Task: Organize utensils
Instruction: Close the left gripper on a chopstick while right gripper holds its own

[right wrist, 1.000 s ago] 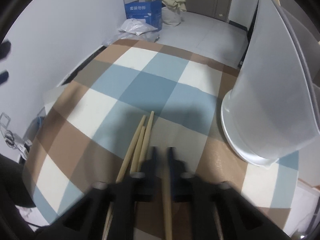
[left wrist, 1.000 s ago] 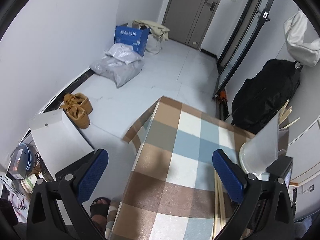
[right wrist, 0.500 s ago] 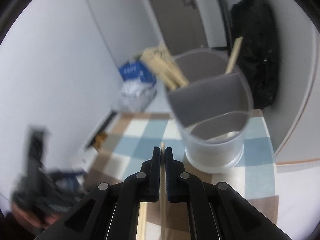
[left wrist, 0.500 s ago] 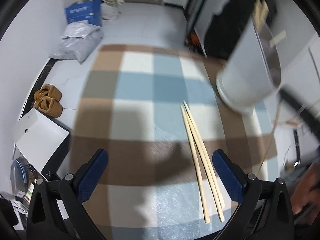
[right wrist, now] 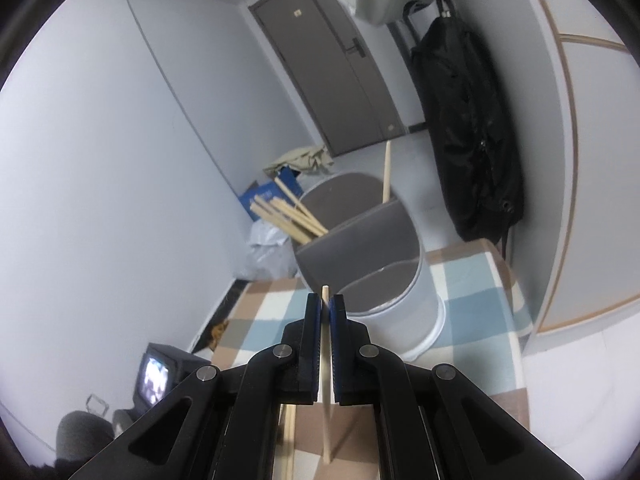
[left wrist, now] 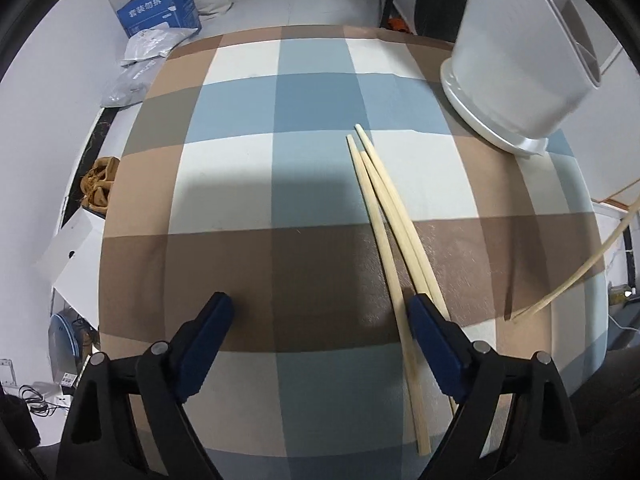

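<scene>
Running under the left hand-held gripper, the near ends of three pale wooden chopsticks were cut off by its right finger; its jaws stood spread wide above the checked table. The right hand-held gripper pinched a single chopstick, its lower end hidden. Beyond stood the white divided holder, more chopsticks leaning inside.

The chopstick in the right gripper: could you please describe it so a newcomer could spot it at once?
Find the checked tablecloth and the white divided holder on it. In front of the holder, the right gripper has its jaws shut on one pale chopstick. It alone is lifted; three others lie flat.
</scene>
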A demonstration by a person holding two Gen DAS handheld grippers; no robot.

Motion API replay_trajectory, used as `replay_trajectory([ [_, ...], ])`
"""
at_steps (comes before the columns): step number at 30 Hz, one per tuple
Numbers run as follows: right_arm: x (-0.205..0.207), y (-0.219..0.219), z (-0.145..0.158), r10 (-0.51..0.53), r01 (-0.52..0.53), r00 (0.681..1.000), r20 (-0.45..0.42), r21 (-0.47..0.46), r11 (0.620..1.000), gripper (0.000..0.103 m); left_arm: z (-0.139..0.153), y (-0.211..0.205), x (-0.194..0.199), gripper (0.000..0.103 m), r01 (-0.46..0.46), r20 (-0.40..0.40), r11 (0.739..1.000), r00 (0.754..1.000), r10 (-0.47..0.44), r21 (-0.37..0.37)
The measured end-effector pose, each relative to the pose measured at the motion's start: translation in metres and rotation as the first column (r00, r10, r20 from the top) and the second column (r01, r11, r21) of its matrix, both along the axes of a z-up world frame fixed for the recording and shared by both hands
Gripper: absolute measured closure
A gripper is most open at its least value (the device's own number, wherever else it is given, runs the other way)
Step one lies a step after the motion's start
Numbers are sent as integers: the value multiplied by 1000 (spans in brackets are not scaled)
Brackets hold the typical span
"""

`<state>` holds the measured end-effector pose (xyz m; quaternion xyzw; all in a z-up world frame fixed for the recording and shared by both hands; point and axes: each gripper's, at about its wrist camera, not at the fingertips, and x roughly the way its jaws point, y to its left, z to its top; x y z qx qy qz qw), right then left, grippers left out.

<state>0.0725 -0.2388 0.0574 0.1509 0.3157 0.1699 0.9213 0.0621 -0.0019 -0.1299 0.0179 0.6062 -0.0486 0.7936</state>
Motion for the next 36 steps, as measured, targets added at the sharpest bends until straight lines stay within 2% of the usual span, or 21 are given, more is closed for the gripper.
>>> replay_trajectory([
  [10,-4,-11,0,3,-3,1000,-4,11,1000,99,-1,-12,29,31,-70,7,997,998,70,12],
  [13,-3,-12,0,8,-7,1000,-12,16,1000,99,-1,-16,34,38,-78,13,997,997,78,14],
  [15,-1,-13,-1,11,-10,1000,-19,18,1000,99,1,-19,38,57,-71,19,997,997,71,11],
  [16,0,-13,-1,12,-11,1000,-21,18,1000,99,1,-20,40,62,-68,20,998,998,68,11],
  [18,2,-13,-2,16,-15,1000,-24,19,1000,99,1,-19,45,84,-62,21,998,998,62,8],
  [21,4,-12,-1,23,-22,999,-23,11,1000,99,1,-20,52,101,-71,16,997,997,71,-7],
  [23,4,-12,1,24,-24,1000,-15,1,1000,99,1,-16,55,102,-81,10,996,997,82,-27],
  [25,2,-11,2,24,-24,1000,-9,-8,1000,99,3,-10,53,102,-104,12,991,994,106,-79],
  [27,1,-11,3,21,-21,1000,-5,-12,1000,99,12,-8,49,102,-115,45,987,992,121,-109],
  [32,-5,-7,8,28,-27,999,23,-27,999,99,51,-4,25,103,-97,185,979,974,130,-178],
  [36,-13,2,14,50,-46,997,62,-66,997,99,86,-8,-4,103,-49,317,980,942,109,-190],
])
